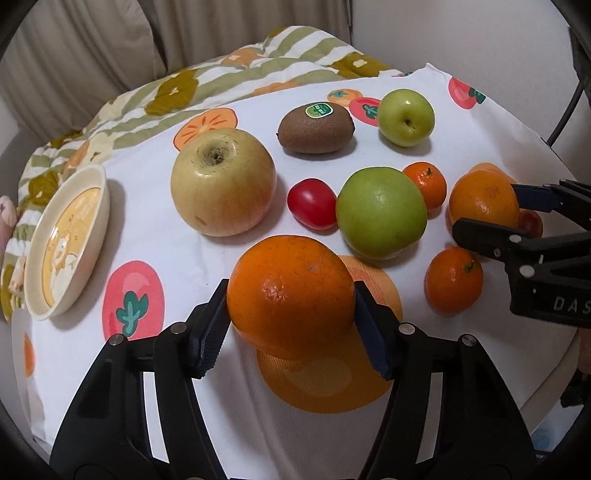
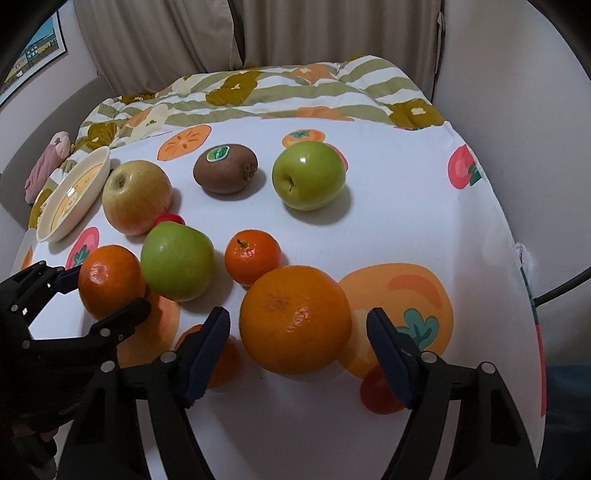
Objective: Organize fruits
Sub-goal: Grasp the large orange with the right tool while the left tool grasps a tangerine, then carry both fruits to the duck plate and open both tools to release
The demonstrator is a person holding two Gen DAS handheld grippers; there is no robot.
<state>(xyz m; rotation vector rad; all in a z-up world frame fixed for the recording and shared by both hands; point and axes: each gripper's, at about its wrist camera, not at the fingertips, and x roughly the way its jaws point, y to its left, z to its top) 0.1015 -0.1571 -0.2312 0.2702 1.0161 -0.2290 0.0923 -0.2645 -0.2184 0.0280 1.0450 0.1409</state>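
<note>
left wrist view: left tool (image 1: 291,314) clamped on the near orange (image 1: 290,295), pads touching both sides. the bowl (image 1: 99,206), far left of it, holds no fruit.

right wrist view: right tool (image 2: 298,352) stands apart, straddling a second orange (image 2: 295,319), gaps visible. sorting barely begun; all fruit remains on the cloth.

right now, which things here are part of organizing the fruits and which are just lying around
For the job: near orange, far orange, yellow apple, large green apple, small green apple, kiwi, two mandarins, tomato, bowl.
Just lying about: striped quilt, curtain, pink plush, wall picture.
</note>
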